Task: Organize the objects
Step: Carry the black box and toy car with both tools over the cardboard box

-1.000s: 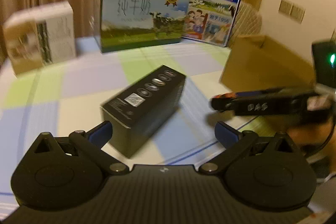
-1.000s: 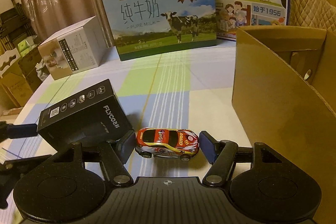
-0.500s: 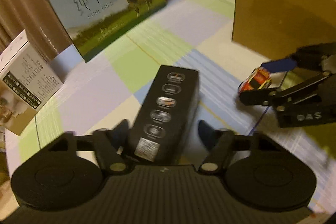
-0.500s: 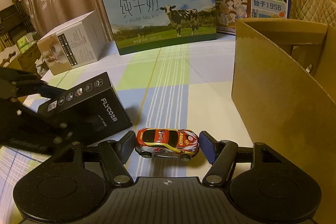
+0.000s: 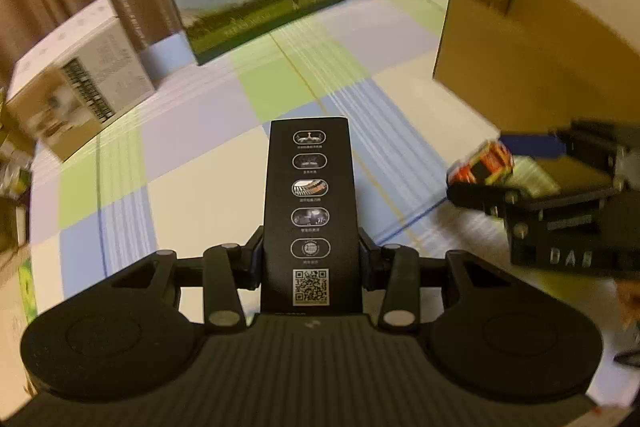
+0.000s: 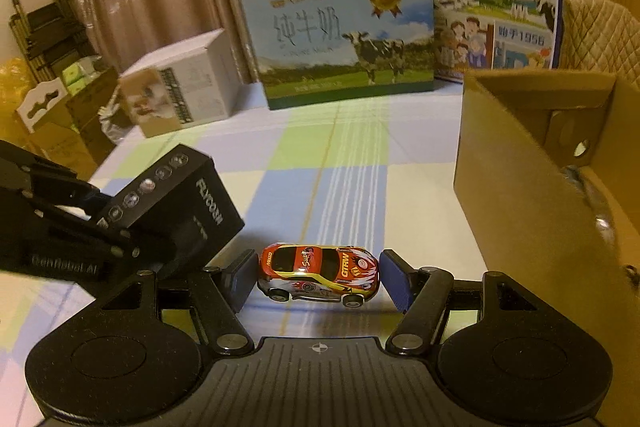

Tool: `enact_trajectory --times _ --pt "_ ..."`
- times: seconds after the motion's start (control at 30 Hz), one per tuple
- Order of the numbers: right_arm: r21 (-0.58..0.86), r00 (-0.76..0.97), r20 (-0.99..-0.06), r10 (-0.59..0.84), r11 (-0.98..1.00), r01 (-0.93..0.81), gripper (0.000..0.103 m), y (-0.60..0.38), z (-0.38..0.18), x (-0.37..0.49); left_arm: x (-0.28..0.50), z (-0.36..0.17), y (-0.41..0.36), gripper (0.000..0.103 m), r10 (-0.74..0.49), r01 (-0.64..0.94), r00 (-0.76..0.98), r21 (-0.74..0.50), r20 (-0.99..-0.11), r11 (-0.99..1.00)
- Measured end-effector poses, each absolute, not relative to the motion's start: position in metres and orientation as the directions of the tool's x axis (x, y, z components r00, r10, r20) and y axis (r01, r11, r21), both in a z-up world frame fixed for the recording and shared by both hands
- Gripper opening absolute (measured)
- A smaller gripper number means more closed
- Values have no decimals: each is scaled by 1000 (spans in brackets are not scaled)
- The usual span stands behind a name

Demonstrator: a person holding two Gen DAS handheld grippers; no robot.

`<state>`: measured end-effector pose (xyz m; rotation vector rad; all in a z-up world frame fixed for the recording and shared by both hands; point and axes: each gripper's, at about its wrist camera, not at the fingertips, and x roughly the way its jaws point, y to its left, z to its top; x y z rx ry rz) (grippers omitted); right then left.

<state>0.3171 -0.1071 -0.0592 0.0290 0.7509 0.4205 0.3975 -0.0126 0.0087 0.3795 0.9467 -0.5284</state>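
A long black box [image 5: 310,187] with a row of icons and a QR code lies lengthwise between the fingers of my left gripper [image 5: 311,255]. Its jaws are closing and the pads press on both long sides. In the right wrist view the black box [image 6: 176,195] is tilted, its far end raised off the checked tablecloth [image 6: 340,167]. My right gripper [image 6: 318,279] is shut on a small red and yellow toy car [image 6: 318,273], held sideways just above the cloth. The left wrist view shows the toy car [image 5: 486,163] blurred at the right.
An open brown cardboard box [image 6: 520,207] stands at the right, close to the car. At the back are a light-blue milk carton [image 6: 340,39] and a dark-blue milk carton [image 6: 492,7]. A white box [image 6: 180,87] sits at the back left.
My left gripper went from wide open to closed around the black box, lined up with its length, and tipped it up. The right gripper, still gripping the car, rose a little.
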Motion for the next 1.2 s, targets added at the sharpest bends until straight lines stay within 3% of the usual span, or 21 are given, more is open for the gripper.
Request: enact_trajectory --times 0.5,0.83,1.2 --pt "159 713 -599 364 927 -340 63 -191 42 197 266 127 -69 38 -376 512 554 -52 -743 858" --pt "99 791 -562 241 969 -226 63 -303 86 157 195 144 -141 38 -459 534 537 -136 -708 834" --pt "53 812 -561 163 986 -161 63 -377 103 156 180 142 -202 38 -488 513 514 -204 -705 834"
